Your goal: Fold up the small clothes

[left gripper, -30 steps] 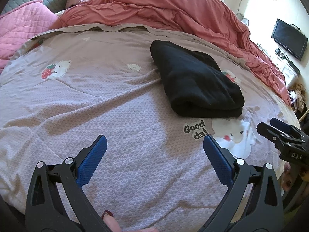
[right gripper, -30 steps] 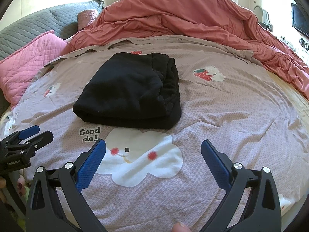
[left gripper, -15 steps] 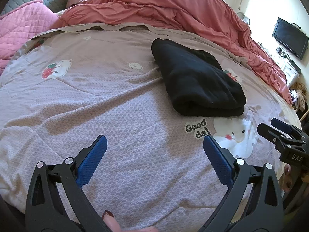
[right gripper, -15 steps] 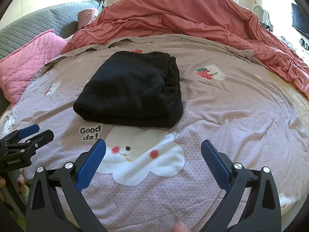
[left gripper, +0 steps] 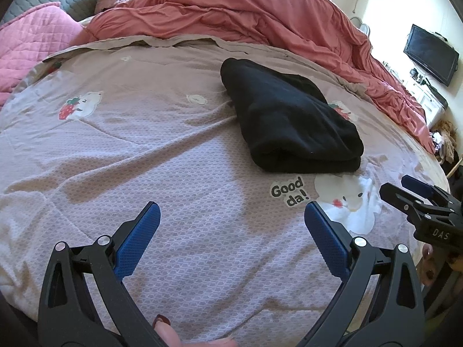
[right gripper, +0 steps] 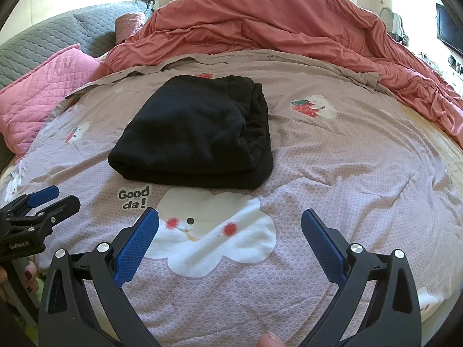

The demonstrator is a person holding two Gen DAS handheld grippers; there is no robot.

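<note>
Both grippers are being drawn back slightly from the black garment (right gripper: 192,133), which is drifting a little farther up each view. It is lying folded into a thick bundle on the bed sheet (right gripper: 332,167), just beyond the cloud print (right gripper: 214,231). The left gripper (left gripper: 231,222) and right gripper (right gripper: 230,225) are being held empty above the sheet, jaws spread wide. Folding is being judged finished for this piece. One garment, two grippers and one pink pillow (right gripper: 43,92) are being counted; no unfolded clothes are being shown.
</note>
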